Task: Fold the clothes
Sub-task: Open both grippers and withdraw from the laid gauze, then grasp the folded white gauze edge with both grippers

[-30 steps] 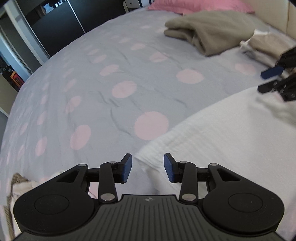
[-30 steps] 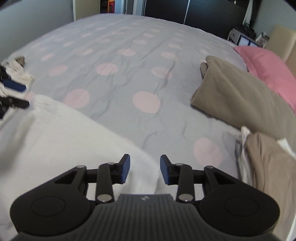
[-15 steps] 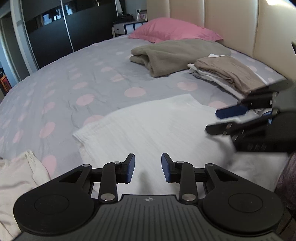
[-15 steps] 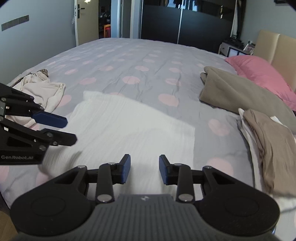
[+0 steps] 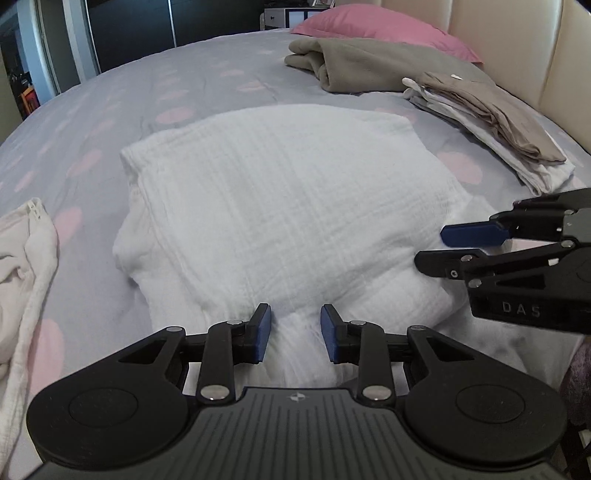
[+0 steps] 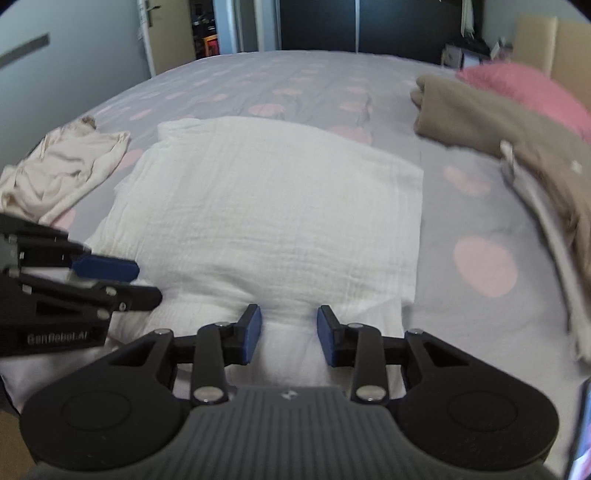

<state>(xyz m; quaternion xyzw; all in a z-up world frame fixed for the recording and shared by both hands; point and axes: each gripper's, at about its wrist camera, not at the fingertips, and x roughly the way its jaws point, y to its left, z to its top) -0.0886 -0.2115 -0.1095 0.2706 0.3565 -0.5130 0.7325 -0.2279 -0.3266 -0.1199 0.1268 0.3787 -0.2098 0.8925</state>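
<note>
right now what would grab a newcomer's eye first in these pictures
The big white cloth lies folded over in the middle of the spotted bed. The open left gripper and right gripper sit at its near edge. A pink pillow lies by the headboard, behind folded brown clothes.

Ahead of the left gripper (image 5: 295, 332), of matt black plastic with blue pads and shiny metal pins, lies a white cloth (image 5: 288, 199), crinkled and ribbed like gauze. Beyond it the bedspread (image 5: 207, 85) is smooth, faintly creased cloth. To the right, a brown blanket (image 5: 373, 62) looks soft and fleecy.
</note>
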